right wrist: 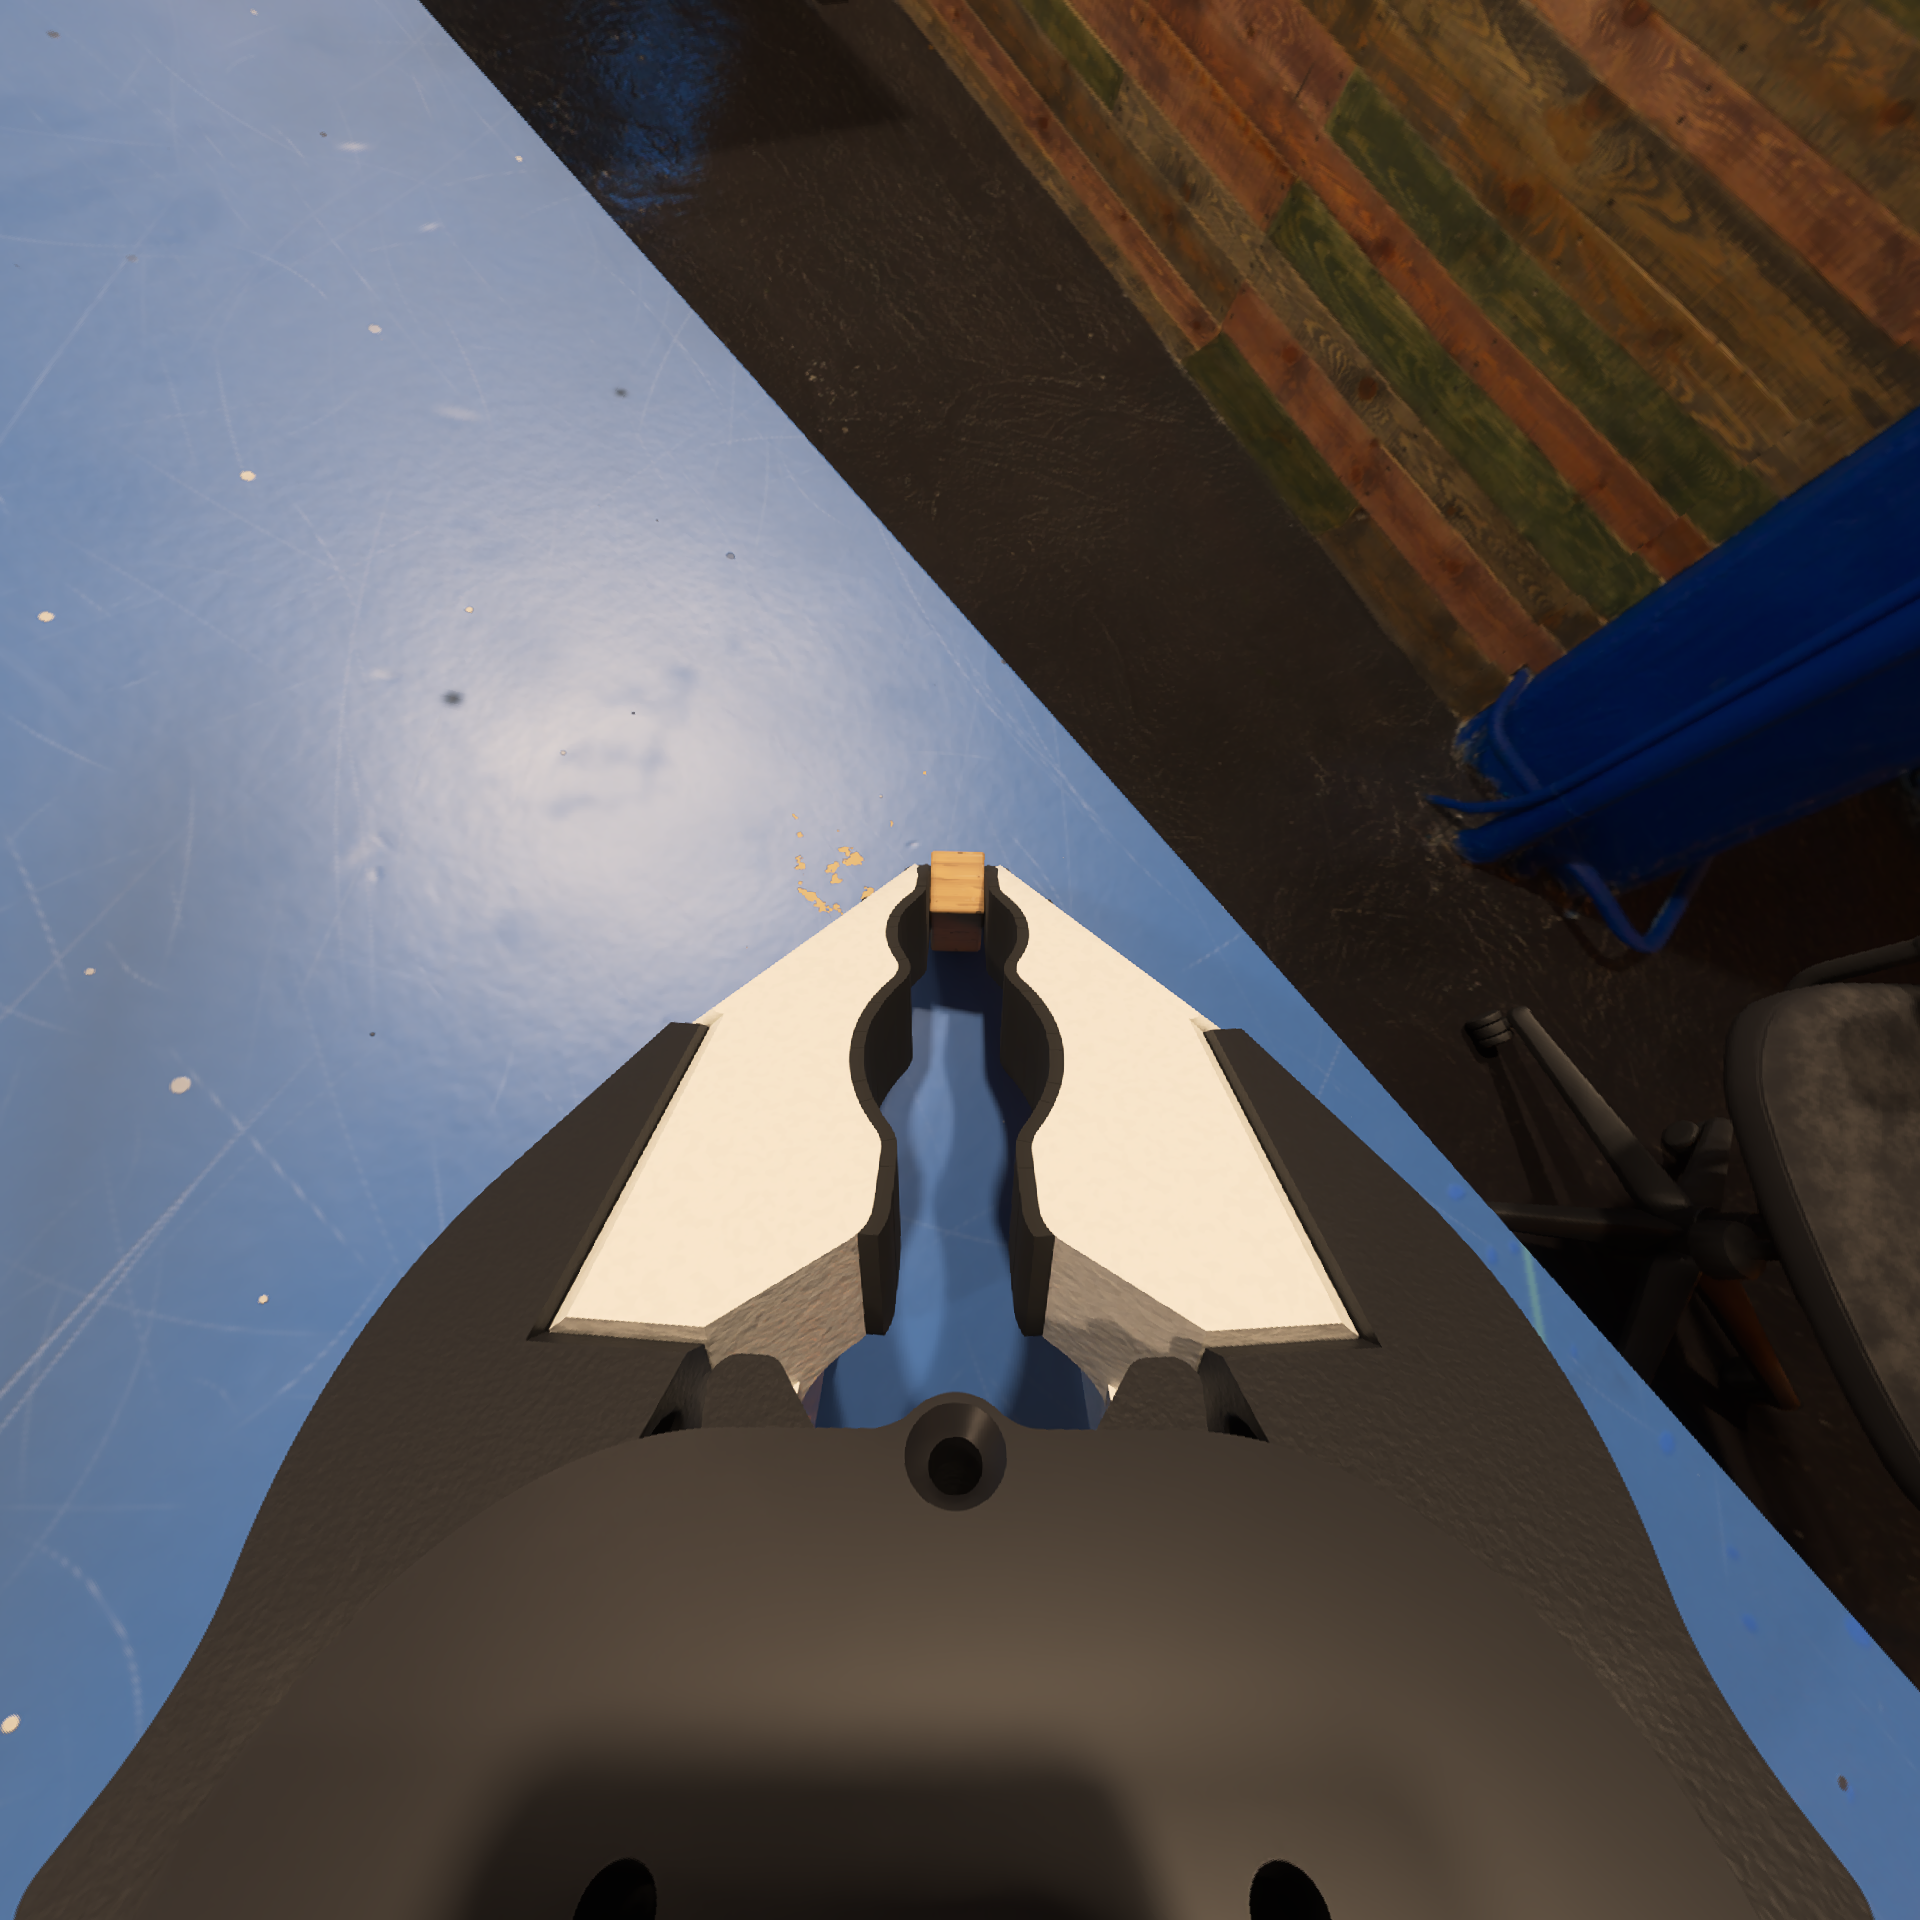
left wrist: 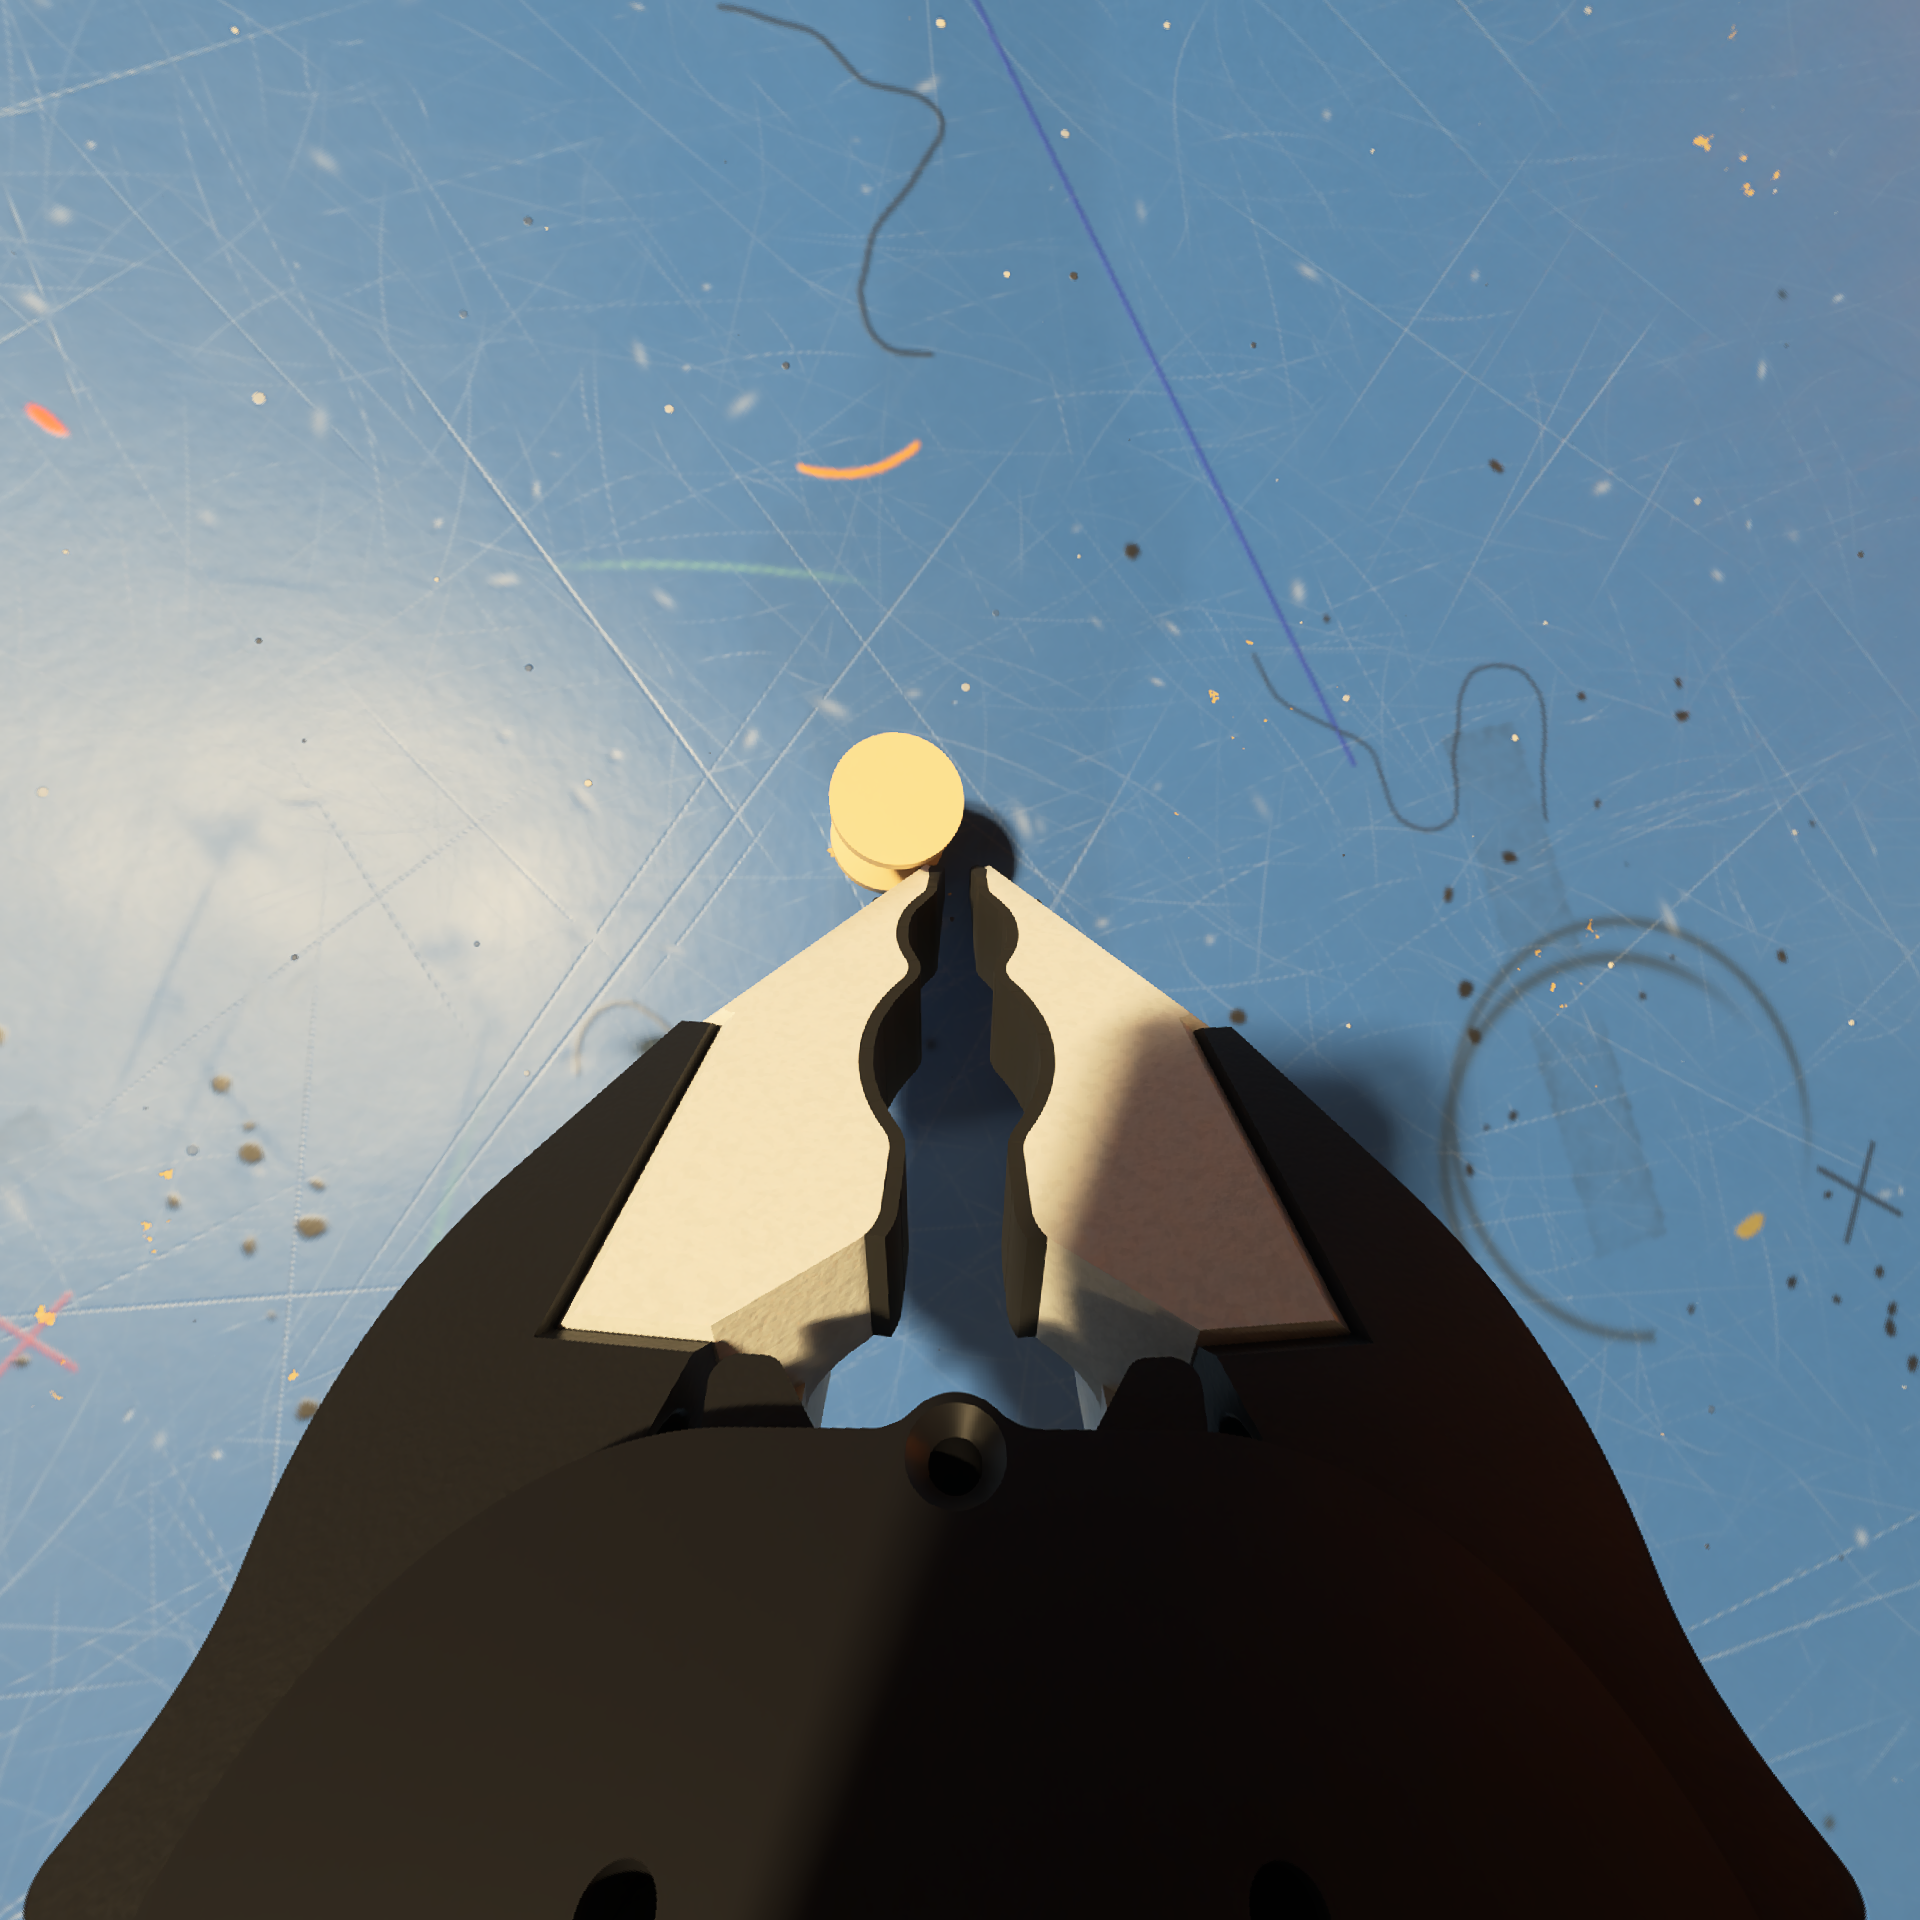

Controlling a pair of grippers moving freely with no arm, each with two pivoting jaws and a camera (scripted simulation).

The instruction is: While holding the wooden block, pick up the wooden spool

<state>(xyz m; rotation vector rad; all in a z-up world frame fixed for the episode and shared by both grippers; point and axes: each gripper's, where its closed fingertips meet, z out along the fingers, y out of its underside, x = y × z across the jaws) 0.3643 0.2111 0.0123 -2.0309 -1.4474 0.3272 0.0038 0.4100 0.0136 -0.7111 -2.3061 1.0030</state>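
The left gripper points down at the surface, its cream-faced fingers drawn close with only a narrow slit between the tips. The right gripper also tilts downward, its fingertips clamped at the far end.

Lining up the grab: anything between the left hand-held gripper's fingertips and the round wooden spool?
Nothing; in the left wrist view the pale round wooden spool sits just beyond the left hand-held gripper, slightly left.

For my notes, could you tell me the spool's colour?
Pale yellow wood, the spool shows best in the left wrist view.
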